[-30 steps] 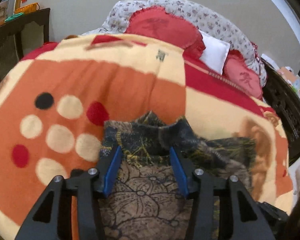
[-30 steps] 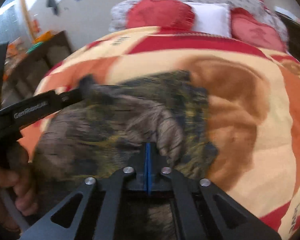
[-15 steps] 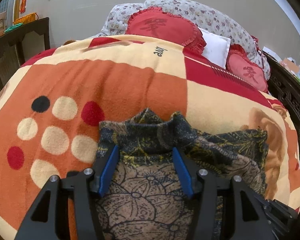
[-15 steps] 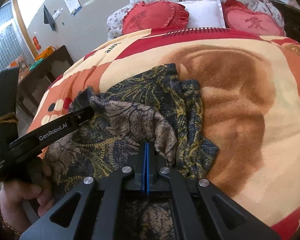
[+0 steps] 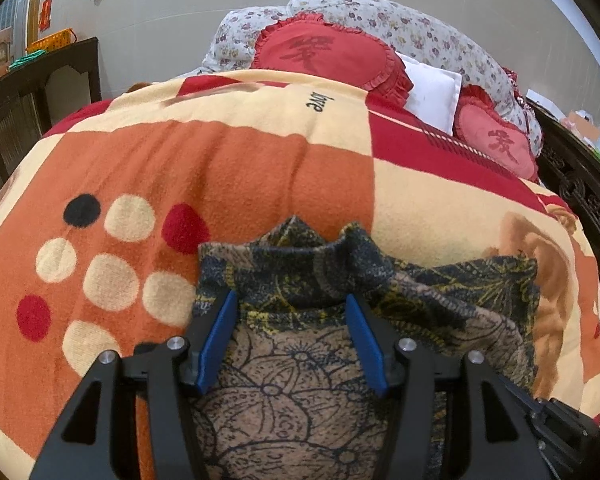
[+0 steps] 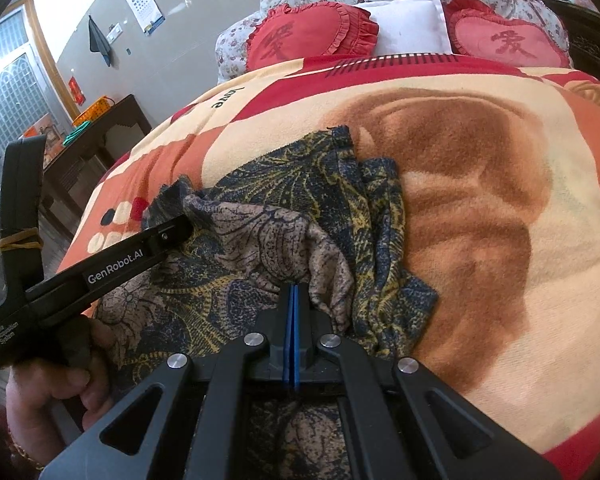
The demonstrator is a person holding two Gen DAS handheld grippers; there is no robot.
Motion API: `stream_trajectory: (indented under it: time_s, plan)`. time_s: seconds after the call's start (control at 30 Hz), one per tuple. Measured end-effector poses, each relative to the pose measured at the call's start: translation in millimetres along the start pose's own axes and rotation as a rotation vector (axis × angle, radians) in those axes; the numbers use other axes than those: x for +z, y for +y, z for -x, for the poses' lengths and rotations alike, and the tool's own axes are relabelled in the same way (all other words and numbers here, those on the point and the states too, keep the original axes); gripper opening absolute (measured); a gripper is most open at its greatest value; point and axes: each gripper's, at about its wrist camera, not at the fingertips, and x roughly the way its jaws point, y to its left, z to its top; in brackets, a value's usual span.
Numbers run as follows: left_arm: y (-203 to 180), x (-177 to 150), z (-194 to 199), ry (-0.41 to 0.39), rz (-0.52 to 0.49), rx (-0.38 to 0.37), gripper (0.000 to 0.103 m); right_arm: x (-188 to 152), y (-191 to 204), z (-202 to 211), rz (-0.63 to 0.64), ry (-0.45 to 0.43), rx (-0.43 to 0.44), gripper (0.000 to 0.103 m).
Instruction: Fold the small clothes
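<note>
A small dark garment with a navy, yellow and tan floral print (image 5: pixel 300 280) lies rumpled on the bed's blanket (image 5: pixel 220 168); it also shows in the right wrist view (image 6: pixel 284 208). My left gripper (image 5: pixel 292 304) is open, its blue pads astride the garment's near part, low over the cloth. It shows from the side in the right wrist view (image 6: pixel 180 228). My right gripper (image 6: pixel 294 292) is shut on a tan fold of the garment, which bunches up just ahead of the pads.
The orange, cream and red blanket (image 6: pixel 500 200) covers the whole bed. Red cushions (image 5: pixel 324 56) and a white pillow (image 5: pixel 432 88) lie at the head. A dark wooden cabinet (image 5: pixel 32 96) stands left of the bed, a carved bed frame (image 5: pixel 580 184) on the right.
Both grippers have steadied over the garment; the views are sharper and slightly shifted. The right gripper stays shut on the fold, the left stays open.
</note>
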Motion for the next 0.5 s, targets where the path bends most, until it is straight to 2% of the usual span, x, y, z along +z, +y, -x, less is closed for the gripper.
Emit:
stream_trajectory:
  time_s: [0.1, 0.13, 0.17, 0.2, 0.23, 0.33, 0.43, 0.5]
  plan:
    - [-1, 1, 0, 0.009, -0.008, -0.012, 0.067, -1, 2, 2, 0.016, 0.000, -0.018, 0.000]
    - [-2, 1, 0, 0.016, -0.012, -0.025, 0.076, -1, 4, 2, 0.023, 0.000, -0.026, 0.000]
    - [-4, 2, 0, 0.033, -0.030, -0.052, 0.093, -1, 5, 2, 0.029, 0.002, -0.032, 0.000]
    - [-7, 3, -2, 0.057, -0.055, -0.084, 0.101, 0, 6, 2, 0.034, 0.008, -0.036, 0.000]
    - [-11, 3, -3, 0.079, -0.079, -0.098, 0.103, 2, 7, 2, 0.035, 0.024, -0.037, 0.000]
    - [-15, 4, -8, 0.115, -0.110, -0.077, 0.103, 12, 8, 9, 0.038, 0.110, -0.031, 0.000]
    - [-18, 8, -14, 0.168, -0.122, -0.062, 0.103, 7, 21, 42, 0.120, 0.091, -0.104, 0.001]
    - [-23, 10, -15, 0.217, -0.168, -0.033, 0.103, -8, 27, 64, 0.163, 0.077, -0.116, 0.005]
